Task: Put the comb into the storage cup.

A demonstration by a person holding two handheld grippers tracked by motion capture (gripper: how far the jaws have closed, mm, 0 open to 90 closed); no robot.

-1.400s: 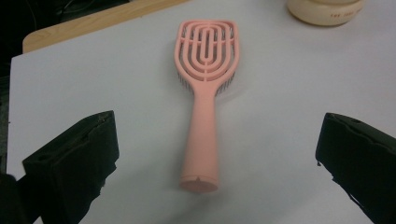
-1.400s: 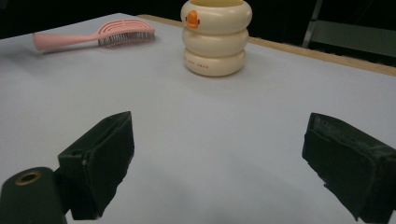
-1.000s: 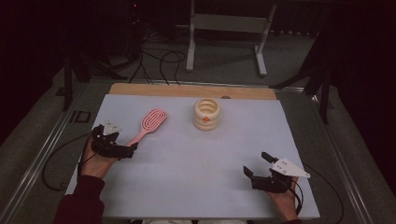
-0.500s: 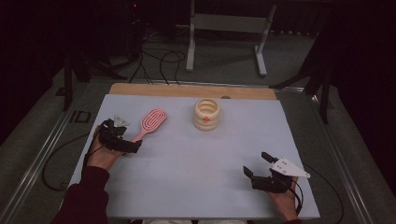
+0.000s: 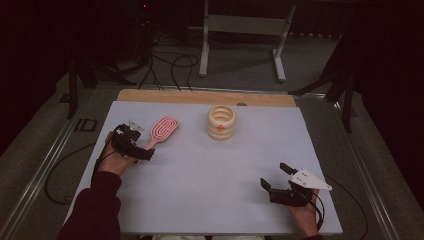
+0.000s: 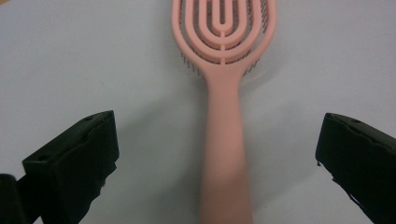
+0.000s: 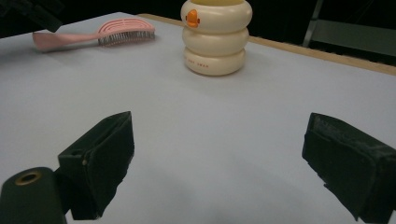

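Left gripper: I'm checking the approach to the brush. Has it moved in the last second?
Yes. The left gripper moved forward, toward the pink hairbrush handle, jaws open astride it.

Pink vented hairbrush (image 6: 223, 79) lies flat, bristles down, on the table.

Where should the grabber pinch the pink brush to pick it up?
Pinch the pink brush on its narrow handle, coming from the handle's end. The left gripper already has open jaws either side of it. The head is wide, with bristles facing down.
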